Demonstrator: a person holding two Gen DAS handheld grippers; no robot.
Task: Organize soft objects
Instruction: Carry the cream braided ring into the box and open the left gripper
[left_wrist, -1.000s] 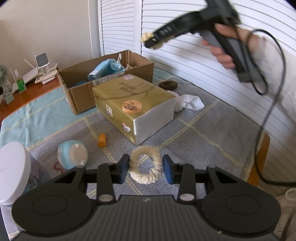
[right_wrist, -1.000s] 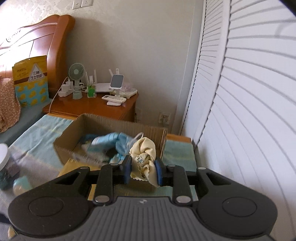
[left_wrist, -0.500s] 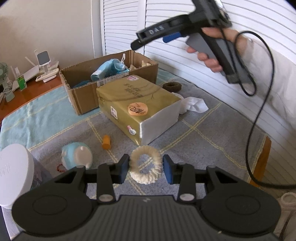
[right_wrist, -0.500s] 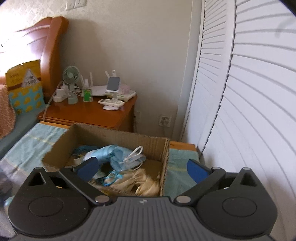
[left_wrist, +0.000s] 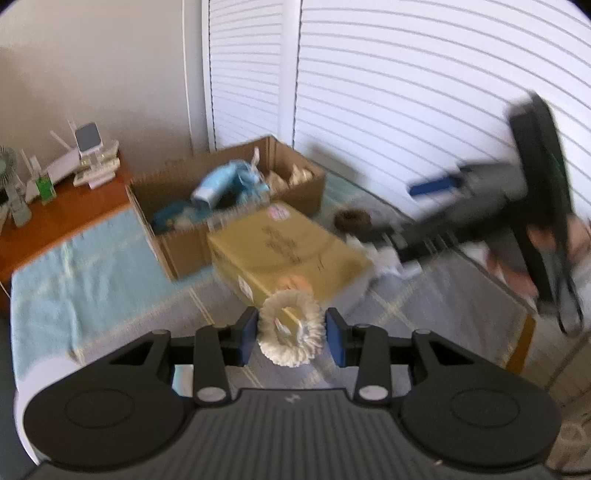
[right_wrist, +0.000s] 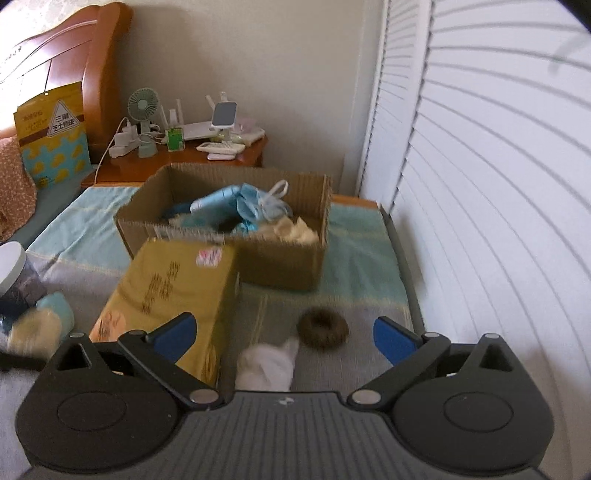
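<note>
My left gripper (left_wrist: 291, 334) is shut on a cream fluffy scrunchie (left_wrist: 290, 326) and holds it up above the bed, in front of the yellow tissue pack (left_wrist: 284, 247). My right gripper (right_wrist: 284, 336) is open and empty, low over a brown scrunchie (right_wrist: 324, 327) and a white cloth (right_wrist: 266, 363). It also shows in the left wrist view (left_wrist: 436, 192), blurred. The cardboard box (right_wrist: 284, 264) behind holds blue soft items (right_wrist: 240, 201) and a cream cloth (right_wrist: 295, 229).
The yellow tissue pack (right_wrist: 166, 291) lies left of the right gripper. A white-lidded jar (right_wrist: 13, 266) and a pale blue toy (right_wrist: 55, 310) sit at the left. A nightstand (right_wrist: 177, 162) with a fan stands behind the box. Louvred doors (right_wrist: 480, 184) run along the right.
The right gripper opened and dropped the cream cloth into the box, then drew back and down toward the brown scrunchie. The left gripper lifted the cream scrunchie off the blanket.
</note>
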